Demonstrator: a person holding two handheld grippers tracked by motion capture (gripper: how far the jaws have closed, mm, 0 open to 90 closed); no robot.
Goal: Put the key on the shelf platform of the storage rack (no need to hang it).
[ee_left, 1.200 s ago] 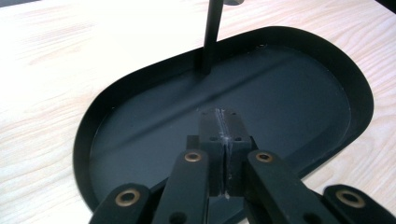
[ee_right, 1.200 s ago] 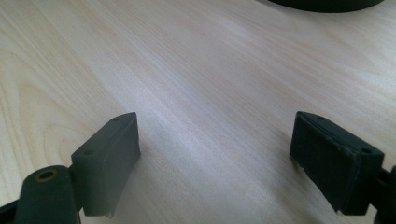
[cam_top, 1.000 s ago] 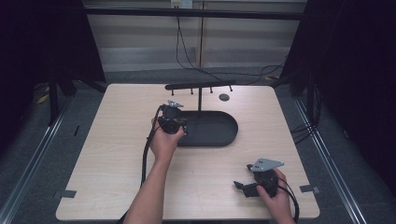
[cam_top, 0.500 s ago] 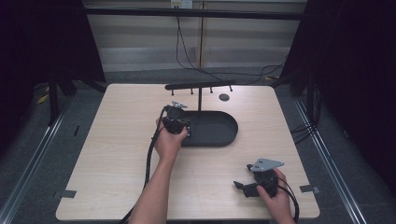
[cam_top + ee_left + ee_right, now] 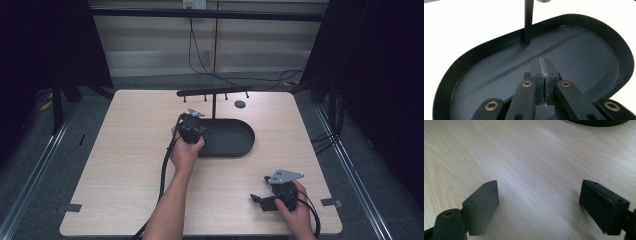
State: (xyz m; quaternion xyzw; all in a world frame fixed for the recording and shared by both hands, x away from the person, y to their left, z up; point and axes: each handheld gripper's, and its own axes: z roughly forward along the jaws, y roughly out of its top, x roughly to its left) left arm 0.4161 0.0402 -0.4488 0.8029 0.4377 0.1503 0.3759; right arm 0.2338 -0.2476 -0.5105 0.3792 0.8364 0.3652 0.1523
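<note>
A black oval tray lies at the table's middle, with a thin upright post at its far rim carrying a horizontal bar with pegs. My left gripper hovers over the tray's left end; in the left gripper view its jaws are pressed together, nothing between them, above the bare tray floor with the post just ahead. My right gripper rests near the table's front right edge, its fingers spread wide over bare wood.
A small dark round disc lies on the table behind the tray. Cables trail from both grippers toward the front edge. The wooden tabletop stretches wide at left. Dark frames and curtains flank the table.
The left gripper has crept slightly right and forward over the tray's left end. The right gripper stays put.
</note>
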